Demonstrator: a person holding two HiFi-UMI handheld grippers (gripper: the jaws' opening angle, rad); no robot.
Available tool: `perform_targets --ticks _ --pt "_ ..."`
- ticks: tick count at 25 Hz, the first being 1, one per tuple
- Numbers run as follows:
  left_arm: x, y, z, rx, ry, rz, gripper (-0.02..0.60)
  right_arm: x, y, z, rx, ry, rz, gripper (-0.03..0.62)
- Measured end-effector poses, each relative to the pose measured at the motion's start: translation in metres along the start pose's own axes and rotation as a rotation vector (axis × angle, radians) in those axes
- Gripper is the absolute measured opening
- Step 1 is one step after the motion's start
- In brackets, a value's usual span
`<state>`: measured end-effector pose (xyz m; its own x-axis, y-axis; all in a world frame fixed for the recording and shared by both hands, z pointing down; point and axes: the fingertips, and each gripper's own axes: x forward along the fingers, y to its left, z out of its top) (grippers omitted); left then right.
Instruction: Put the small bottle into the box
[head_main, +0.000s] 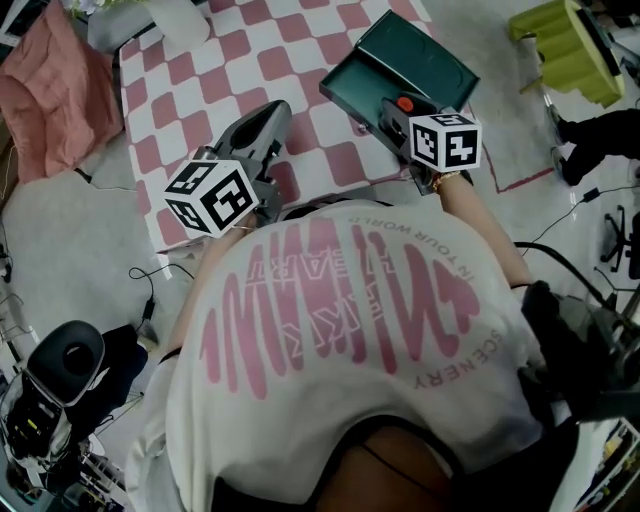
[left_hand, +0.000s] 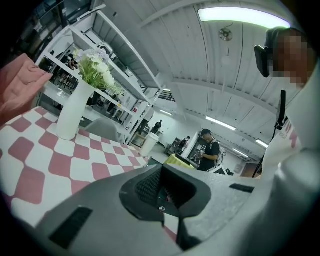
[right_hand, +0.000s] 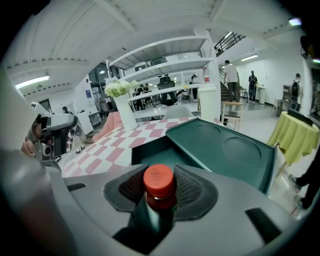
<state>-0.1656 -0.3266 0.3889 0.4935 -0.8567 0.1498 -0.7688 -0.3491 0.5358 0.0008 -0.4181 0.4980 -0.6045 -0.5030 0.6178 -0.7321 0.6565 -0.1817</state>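
Note:
The small bottle has a red cap and a dark body. My right gripper is shut on its neck and holds it upright, just in front of the dark green box. The box lies open on the pink-and-white chequered table, its lid tilted back, with nothing visible inside. My left gripper hovers over the table's near edge, left of the box. Its pads stand slightly apart with nothing between them.
A white vase with flowers stands at the table's far side, next to a pink cloth. A yellow-green object lies on the floor at the right. Cables and black equipment lie at the left. People stand in the background.

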Motion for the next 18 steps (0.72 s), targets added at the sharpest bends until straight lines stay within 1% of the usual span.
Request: perform_targets --ticks 6,9,14,18 --pt "-0.015 0.001 0.012 -0.027 -0.049 0.062 0.006 0.005 0.009 0.005 -0.055 0.089 0.045 0.150" --pt "-0.021 -0.002 0.012 -0.027 -0.069 0.089 0.006 0.005 0.011 0.007 -0.076 0.092 0.056 0.150" --pt "-0.033 -0.011 0.003 -0.028 -0.116 0.139 0.006 0.006 0.016 0.003 -0.155 0.089 0.081 0.152" --pt "-0.039 -0.022 -0.008 -0.029 -0.117 0.166 0.006 0.003 0.018 0.000 -0.210 0.097 0.088 0.152"
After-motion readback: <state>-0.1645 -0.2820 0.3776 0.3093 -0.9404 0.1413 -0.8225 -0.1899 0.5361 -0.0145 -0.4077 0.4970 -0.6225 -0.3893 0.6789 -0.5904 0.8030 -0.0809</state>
